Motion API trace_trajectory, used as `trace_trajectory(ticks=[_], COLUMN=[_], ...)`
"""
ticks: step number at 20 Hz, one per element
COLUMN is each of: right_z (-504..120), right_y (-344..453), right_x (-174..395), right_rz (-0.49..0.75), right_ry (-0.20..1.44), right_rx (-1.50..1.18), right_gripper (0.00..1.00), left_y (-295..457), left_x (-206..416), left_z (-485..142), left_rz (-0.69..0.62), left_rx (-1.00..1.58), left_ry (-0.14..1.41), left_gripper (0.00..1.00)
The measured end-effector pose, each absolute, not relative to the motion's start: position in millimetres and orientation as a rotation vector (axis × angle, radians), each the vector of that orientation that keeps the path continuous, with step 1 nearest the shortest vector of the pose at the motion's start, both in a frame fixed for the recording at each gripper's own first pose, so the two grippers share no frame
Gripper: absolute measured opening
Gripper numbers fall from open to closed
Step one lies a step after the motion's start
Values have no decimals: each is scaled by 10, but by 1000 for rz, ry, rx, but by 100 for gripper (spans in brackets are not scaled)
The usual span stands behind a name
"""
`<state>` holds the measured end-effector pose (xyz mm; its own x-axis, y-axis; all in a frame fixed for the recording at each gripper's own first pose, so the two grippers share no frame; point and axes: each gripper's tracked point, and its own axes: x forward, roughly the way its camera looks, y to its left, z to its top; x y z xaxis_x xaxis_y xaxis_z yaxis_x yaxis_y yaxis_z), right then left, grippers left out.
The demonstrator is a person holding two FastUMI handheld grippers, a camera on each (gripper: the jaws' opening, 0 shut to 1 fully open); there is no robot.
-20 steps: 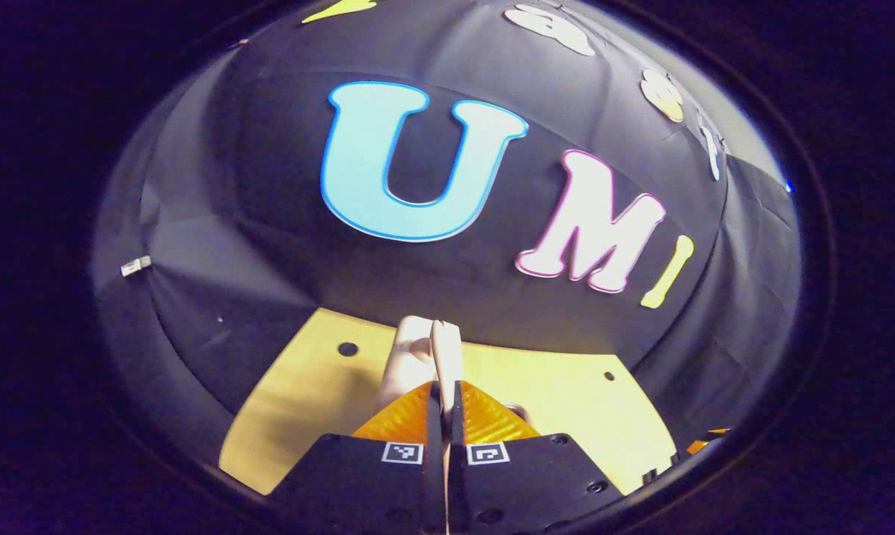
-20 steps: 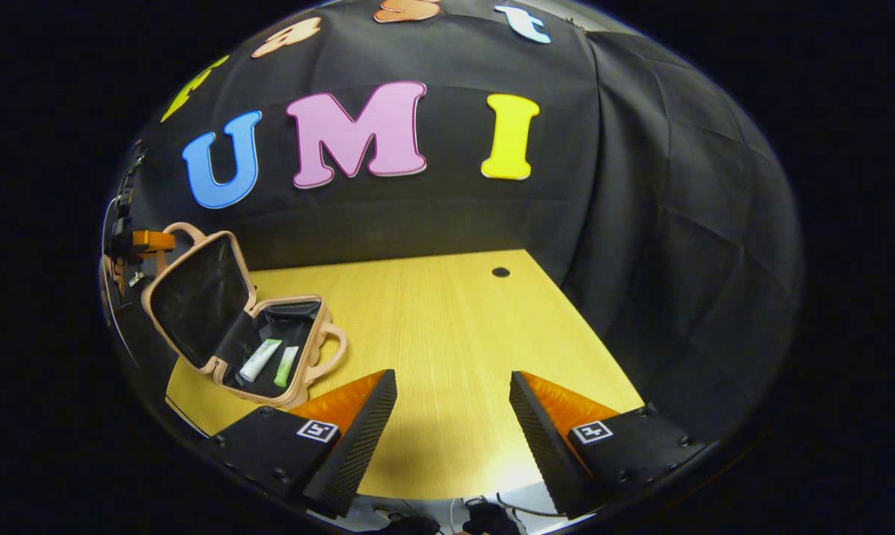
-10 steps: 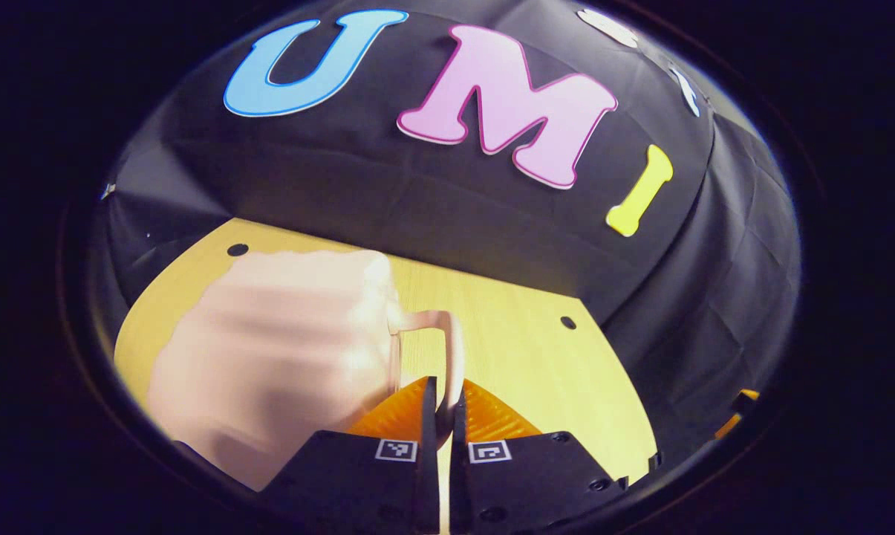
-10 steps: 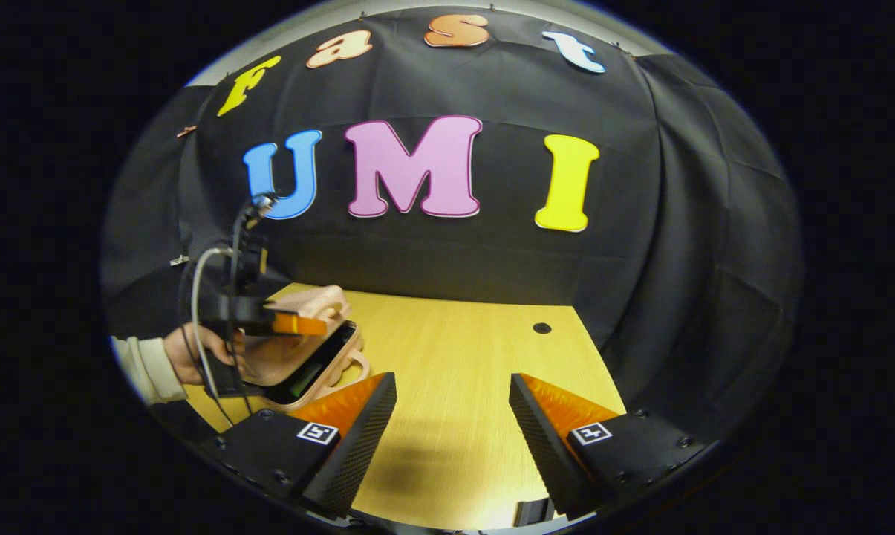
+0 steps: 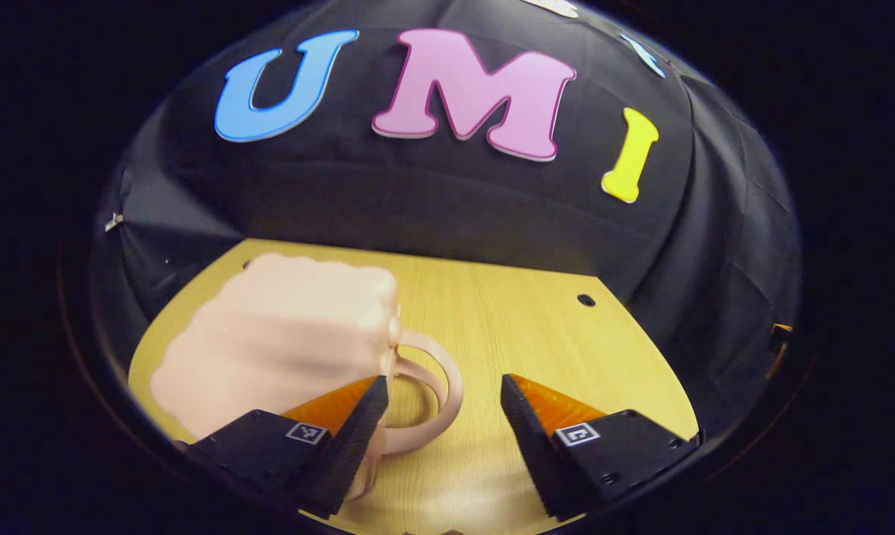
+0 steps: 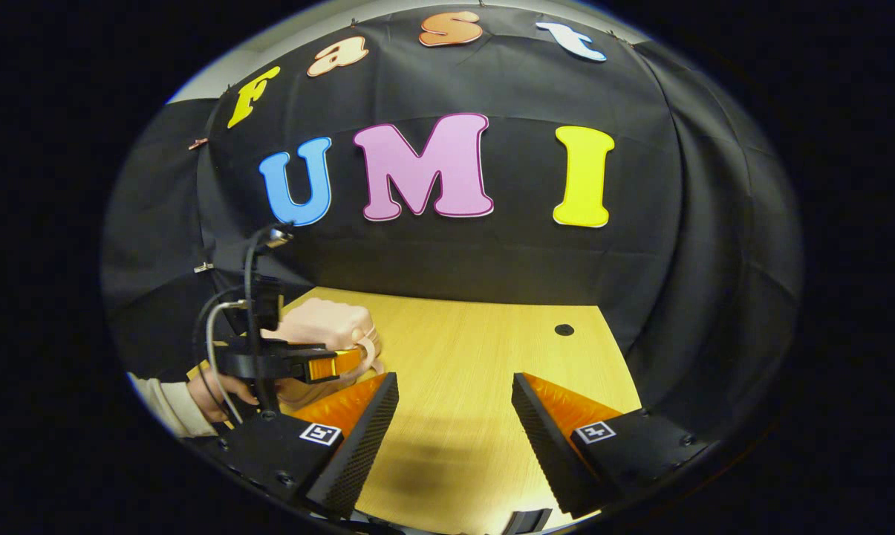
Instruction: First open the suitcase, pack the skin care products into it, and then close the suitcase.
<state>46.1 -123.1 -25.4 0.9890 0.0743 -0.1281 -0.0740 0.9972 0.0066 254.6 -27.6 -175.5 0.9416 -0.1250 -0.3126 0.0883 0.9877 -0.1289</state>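
Observation:
The pale pink suitcase (image 5: pixel 276 342) lies shut on the wooden table (image 5: pixel 536 334), left of centre in the left gripper view. Its two looped handles (image 5: pixel 448 386) stick out to the right. My left gripper (image 5: pixel 441 394) is open, with the handles resting between its fingers and neither finger pressing on them. In the right gripper view the suitcase (image 6: pixel 321 321) sits at the left, with the left gripper (image 6: pixel 343 362) just in front of it, held by a hand (image 6: pixel 217 386). My right gripper (image 6: pixel 454 386) is open over bare table. The skin care products are hidden inside the case.
The table (image 6: pixel 462 334) runs back to the black cloth wall. A small round hole (image 5: pixel 586 300) lies near its far right corner, also seen in the right gripper view (image 6: pixel 564 328). Cables (image 6: pixel 246 297) rise from the left gripper. A light sleeve (image 6: pixel 161 405) shows at the left.
The suitcase lid swung down and the case is now shut. My left gripper, shut on the lid's handle before, has opened and let go. The right gripper stayed open.

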Motion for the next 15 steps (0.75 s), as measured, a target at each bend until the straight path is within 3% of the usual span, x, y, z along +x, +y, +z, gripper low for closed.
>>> trace_trajectory(ticks=[3, 6, 15], right_z=[-130, 32, 296], right_y=[-1126, -1009, -588], right_x=[497, 547, 236], right_rz=[66, 42, 1], right_ry=[106, 75, 10], right_rx=[36, 76, 106], right_gripper=[97, 97, 98], left_y=[-139, 11, 391], left_x=[2032, 1477, 679], left_z=[-1010, -520, -140], left_rz=[-76, -61, -55], left_rx=[-77, -73, -69], left_ry=[138, 48, -27], left_gripper=[96, 96, 96])
